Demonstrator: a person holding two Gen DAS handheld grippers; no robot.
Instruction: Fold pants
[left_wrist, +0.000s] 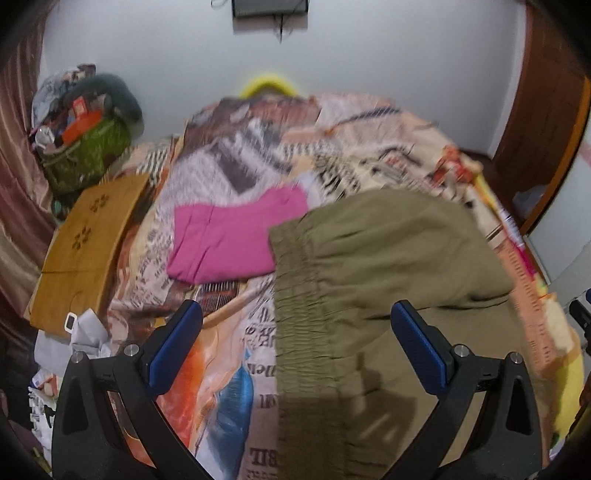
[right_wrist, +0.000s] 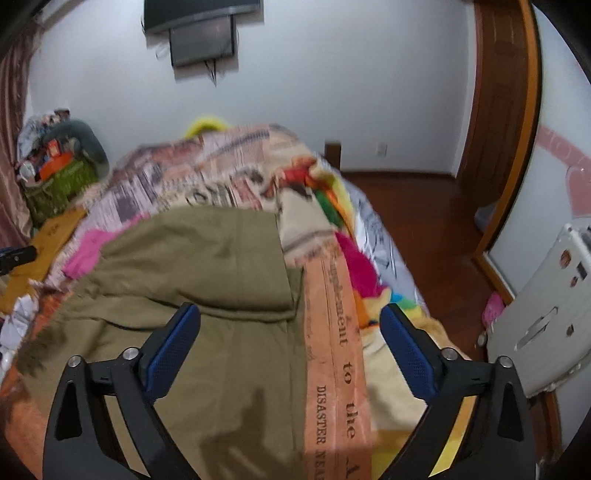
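Both jaws spread, empty; olive pants (left_wrist: 369, 258) on bed below, untouched.

Soft indoor light, heavy motion blur across both views, fisheye bending and dark vignette at edges

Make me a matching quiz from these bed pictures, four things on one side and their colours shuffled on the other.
Things:
1. pants
2. folded garment
3. bag by the curtain
4. gripper pads

Colours:
A. blue
B. olive
C. green
D. pink

Pairs: 1-B, 2-D, 3-C, 4-A
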